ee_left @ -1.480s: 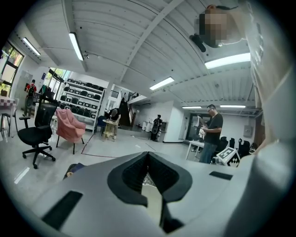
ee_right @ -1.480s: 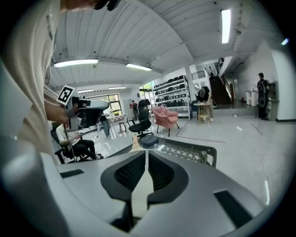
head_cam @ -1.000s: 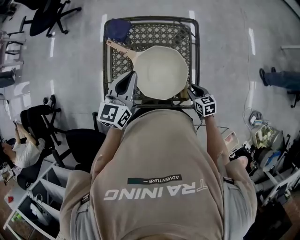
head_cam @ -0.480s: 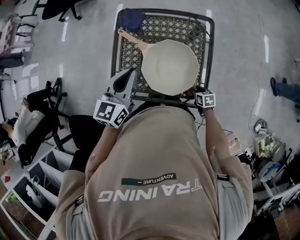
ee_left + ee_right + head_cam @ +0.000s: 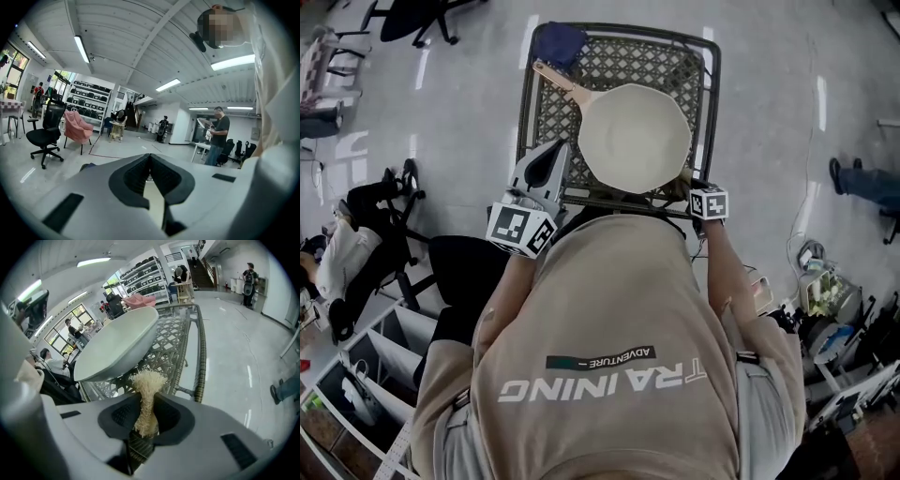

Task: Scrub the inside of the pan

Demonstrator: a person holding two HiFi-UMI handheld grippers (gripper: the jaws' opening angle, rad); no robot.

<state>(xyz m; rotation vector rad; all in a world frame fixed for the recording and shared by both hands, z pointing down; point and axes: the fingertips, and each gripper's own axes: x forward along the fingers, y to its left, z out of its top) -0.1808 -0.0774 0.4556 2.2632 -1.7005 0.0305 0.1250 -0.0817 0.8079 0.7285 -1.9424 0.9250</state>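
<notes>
A cream pan (image 5: 635, 138) with a wooden handle (image 5: 555, 79) lies on a woven lattice table (image 5: 528, 103); its inside is bare. My right gripper (image 5: 686, 185) is at the table's front right corner, just beside the pan's rim. In the right gripper view the right gripper (image 5: 147, 401) has just been closing, and its pads pinch a straw-coloured fibre brush (image 5: 148, 380) whose tuft sticks out toward the pan (image 5: 117, 343). My left gripper (image 5: 561, 152) hovers over the table's left front edge, left of the pan. Its jaws (image 5: 150, 157) meet at the tips with nothing in them.
A dark blue cloth (image 5: 561, 42) lies at the table's far left corner by the handle. Office chairs (image 5: 412, 14) and a seated person (image 5: 337, 258) are on the left. Shelving (image 5: 366, 375) is at lower left, and cluttered gear (image 5: 830, 281) at lower right.
My right gripper has sunk lower at the table's front right corner, beside the pan. The left gripper stays about where it was. The pan has not moved on the table.
</notes>
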